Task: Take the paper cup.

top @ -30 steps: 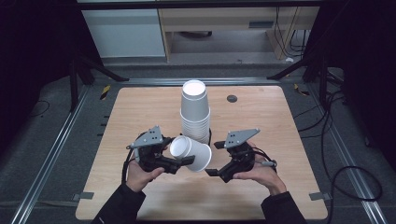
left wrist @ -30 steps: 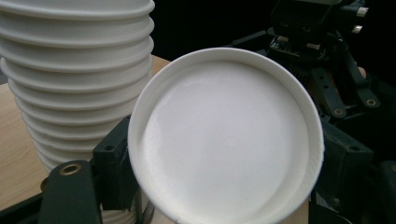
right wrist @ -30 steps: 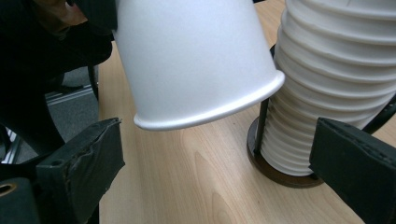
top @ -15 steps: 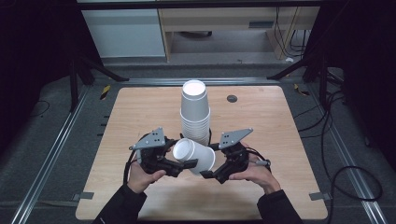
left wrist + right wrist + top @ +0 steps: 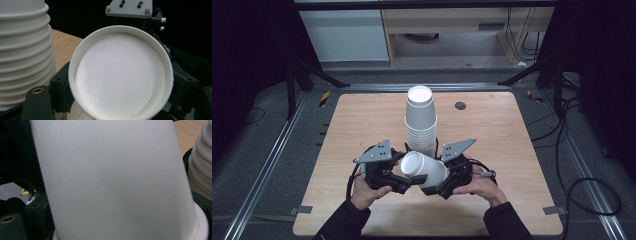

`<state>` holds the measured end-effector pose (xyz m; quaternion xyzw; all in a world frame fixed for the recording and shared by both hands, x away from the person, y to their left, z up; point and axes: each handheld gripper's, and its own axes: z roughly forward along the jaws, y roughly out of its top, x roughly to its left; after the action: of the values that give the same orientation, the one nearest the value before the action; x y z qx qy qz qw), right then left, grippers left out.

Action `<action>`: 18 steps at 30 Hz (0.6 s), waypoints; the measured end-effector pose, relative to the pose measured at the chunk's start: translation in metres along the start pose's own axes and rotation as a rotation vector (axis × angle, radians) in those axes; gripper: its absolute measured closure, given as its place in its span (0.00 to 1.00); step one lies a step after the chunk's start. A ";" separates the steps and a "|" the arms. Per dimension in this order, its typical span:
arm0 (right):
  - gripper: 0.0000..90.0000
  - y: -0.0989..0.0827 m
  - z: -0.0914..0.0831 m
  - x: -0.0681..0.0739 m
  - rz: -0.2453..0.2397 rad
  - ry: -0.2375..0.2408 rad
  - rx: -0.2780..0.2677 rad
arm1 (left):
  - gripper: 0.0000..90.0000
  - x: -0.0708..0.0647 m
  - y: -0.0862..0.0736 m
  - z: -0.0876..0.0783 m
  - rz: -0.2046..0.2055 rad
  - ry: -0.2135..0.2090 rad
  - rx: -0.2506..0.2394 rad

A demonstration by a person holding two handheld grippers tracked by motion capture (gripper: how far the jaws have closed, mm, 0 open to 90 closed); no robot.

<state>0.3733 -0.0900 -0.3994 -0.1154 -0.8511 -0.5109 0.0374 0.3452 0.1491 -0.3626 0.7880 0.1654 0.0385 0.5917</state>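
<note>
We held a single paper cup (image 5: 424, 169) on its side, above the table (image 5: 512, 150) and just in front of the tall cup stack (image 5: 421, 120). Over the last second our right gripper (image 5: 434, 189) had closed in from the side until it met the cup's base end, while our left gripper (image 5: 404, 184) sat at the open rim. Whether either pair of jaws was clamped on the cup or merely alongside it, we could not tell. With both tools now on it, we judged a handover was underway.
</note>
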 end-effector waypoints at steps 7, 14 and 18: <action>0.11 0.000 0.000 0.000 -0.011 0.005 0.001 | 0.25 0.001 -0.001 -0.001 -0.005 -0.007 -0.005; 0.13 0.000 -0.001 0.001 -0.013 -0.001 0.010 | 0.24 0.002 -0.002 -0.001 -0.007 -0.013 0.002; 0.14 0.000 -0.001 0.001 -0.018 -0.004 0.011 | 0.24 0.002 -0.002 -0.001 -0.014 -0.018 -0.003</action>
<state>0.3722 -0.0907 -0.3984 -0.1084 -0.8550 -0.5062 0.0315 0.3467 0.1512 -0.3640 0.7864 0.1658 0.0276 0.5945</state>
